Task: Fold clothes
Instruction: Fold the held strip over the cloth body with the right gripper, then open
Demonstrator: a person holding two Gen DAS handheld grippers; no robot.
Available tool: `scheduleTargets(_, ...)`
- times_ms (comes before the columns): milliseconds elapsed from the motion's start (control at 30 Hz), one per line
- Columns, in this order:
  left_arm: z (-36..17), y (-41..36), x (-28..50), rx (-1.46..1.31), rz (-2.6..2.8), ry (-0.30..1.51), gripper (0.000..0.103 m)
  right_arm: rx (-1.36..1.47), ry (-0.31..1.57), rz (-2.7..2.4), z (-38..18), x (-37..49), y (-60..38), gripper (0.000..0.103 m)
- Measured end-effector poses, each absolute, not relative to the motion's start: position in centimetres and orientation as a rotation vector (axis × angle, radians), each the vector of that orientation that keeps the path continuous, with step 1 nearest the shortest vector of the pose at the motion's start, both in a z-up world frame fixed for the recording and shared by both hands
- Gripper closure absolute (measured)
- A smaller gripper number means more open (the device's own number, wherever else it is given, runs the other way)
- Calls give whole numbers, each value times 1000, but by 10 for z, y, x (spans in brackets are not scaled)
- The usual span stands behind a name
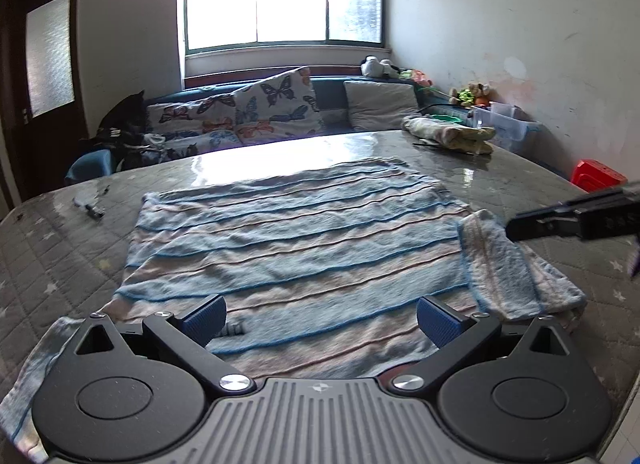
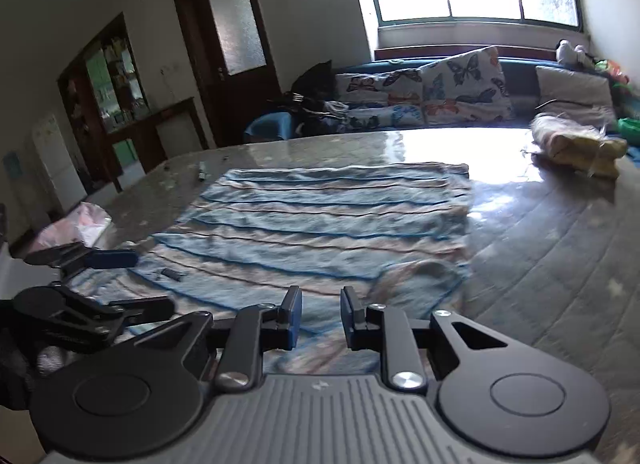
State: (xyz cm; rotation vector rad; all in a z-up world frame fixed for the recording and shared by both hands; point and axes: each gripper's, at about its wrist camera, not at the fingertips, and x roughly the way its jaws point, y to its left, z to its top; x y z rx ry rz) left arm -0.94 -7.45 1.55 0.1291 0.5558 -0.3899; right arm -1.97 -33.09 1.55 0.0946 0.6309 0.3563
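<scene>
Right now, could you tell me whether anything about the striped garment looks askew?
Yes. The striped garment lies mostly flat on the table, but its right sleeve is crumpled and skewed outward, not folded in.

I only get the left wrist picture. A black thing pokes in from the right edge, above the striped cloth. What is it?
Observer: That is the right tool. Its own camera shows its two pads slightly apart with nothing between them, above the near edge of the striped cloth.
Operator: Is there anything off to my left that I can't see?
Observer: Yes, a crumpled pink bag lies at the left edge of the table.
Operator: And beyond that?
Observer: A dark cabinet with filled shelves stands against the wall, left of the door.
</scene>
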Motion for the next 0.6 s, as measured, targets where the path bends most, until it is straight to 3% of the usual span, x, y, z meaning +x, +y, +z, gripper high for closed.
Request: scheduleTargets(600, 11, -169, 2, 262, -555, 546, 0, -75, 735, 276, -19, 50, -350, 84)
